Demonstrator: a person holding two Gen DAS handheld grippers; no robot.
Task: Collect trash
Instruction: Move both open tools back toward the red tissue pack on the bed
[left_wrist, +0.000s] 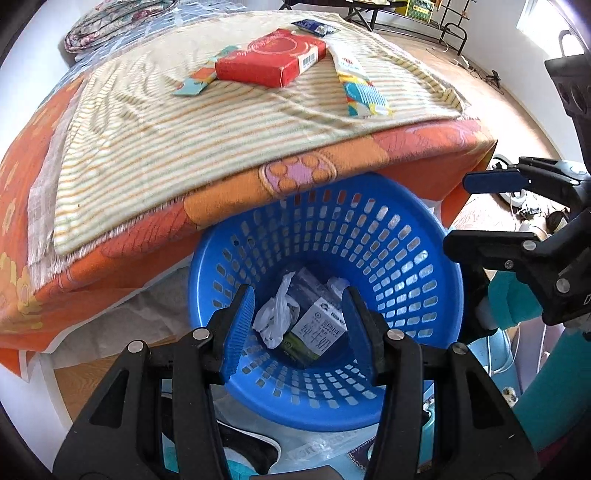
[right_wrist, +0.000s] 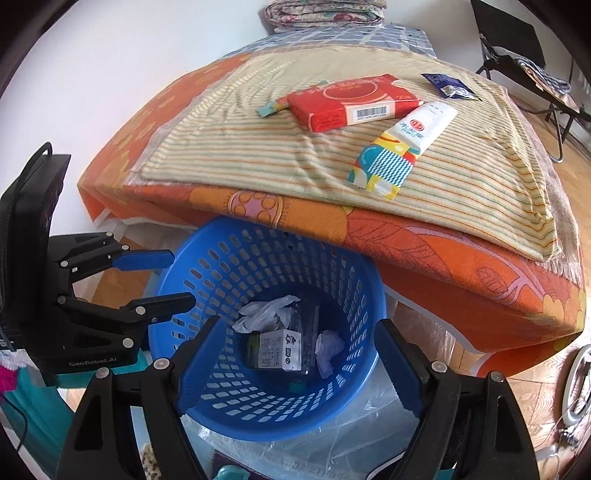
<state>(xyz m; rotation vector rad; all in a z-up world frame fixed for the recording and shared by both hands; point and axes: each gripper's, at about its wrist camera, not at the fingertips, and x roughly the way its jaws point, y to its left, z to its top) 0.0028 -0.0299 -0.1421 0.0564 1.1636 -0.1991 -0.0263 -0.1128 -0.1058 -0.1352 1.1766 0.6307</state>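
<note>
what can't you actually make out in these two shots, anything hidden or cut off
- Bottom of the blue basket: in both views the milk carton and crumpled white plastic cover whatever lies beneath.
- Dark blue wrapper: too small and far away to read in either view.
- Colourful strip: partly under the red box; its far end is hidden.
- Floor beneath the basket: the left gripper and right gripper bodies block it.

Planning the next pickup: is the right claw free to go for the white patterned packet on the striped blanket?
Probably yes. The right claw is open and empty above the blue basket, and the packet lies uncovered near the blanket's edge, beside the red box.
</note>
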